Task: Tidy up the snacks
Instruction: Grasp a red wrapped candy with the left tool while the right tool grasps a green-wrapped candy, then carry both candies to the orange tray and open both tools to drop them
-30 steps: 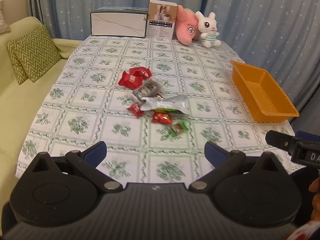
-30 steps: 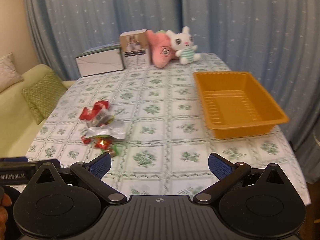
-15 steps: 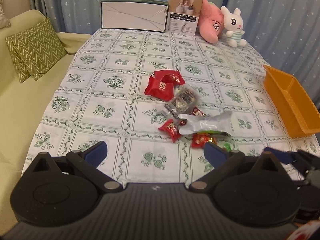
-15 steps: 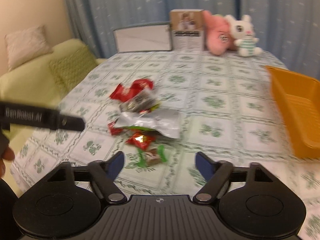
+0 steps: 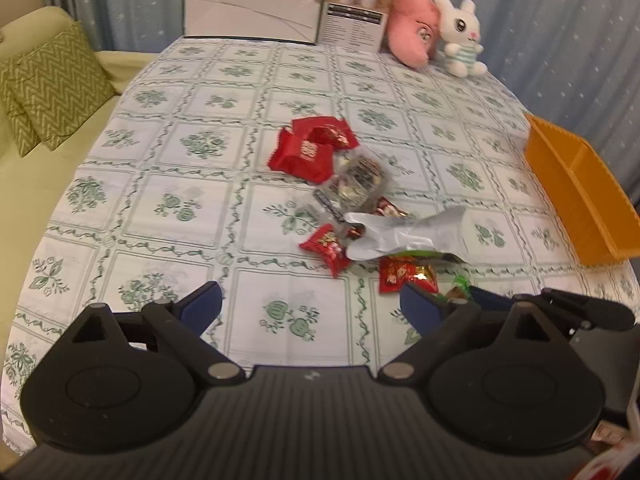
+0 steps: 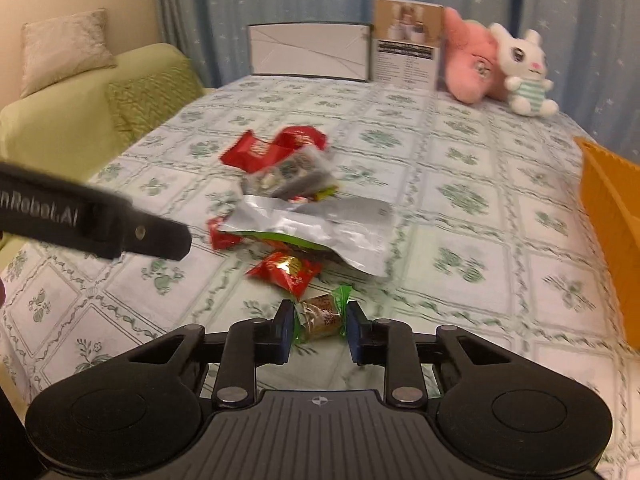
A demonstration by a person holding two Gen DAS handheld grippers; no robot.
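A pile of snacks lies mid-table: red packets (image 5: 304,152), a clear packet (image 5: 356,180), a silver bag (image 5: 404,232) and small red candies (image 5: 326,248). At the pile's near edge lies a green-wrapped candy (image 6: 320,314). My right gripper (image 6: 318,320) is closing on it, its blue pads touching the wrapper on both sides. My left gripper (image 5: 310,300) hovers low over the cloth in front of the pile. Its jaws stand wide, narrowing slightly, with nothing between them. One of its black fingers (image 6: 100,224) crosses the left of the right wrist view.
An orange basket (image 5: 576,192) sits at the table's right edge. Along the far edge stand a white box (image 5: 252,12), a printed carton (image 5: 356,8), a pink plush (image 5: 412,36) and a white bunny (image 5: 460,36). A green sofa with cushions (image 5: 48,84) borders the left side.
Both grippers dropped lower and came in toward the snack pile. The right jaws went from wide open to closed around the green-wrapped candy. The left jaws narrowed slightly.
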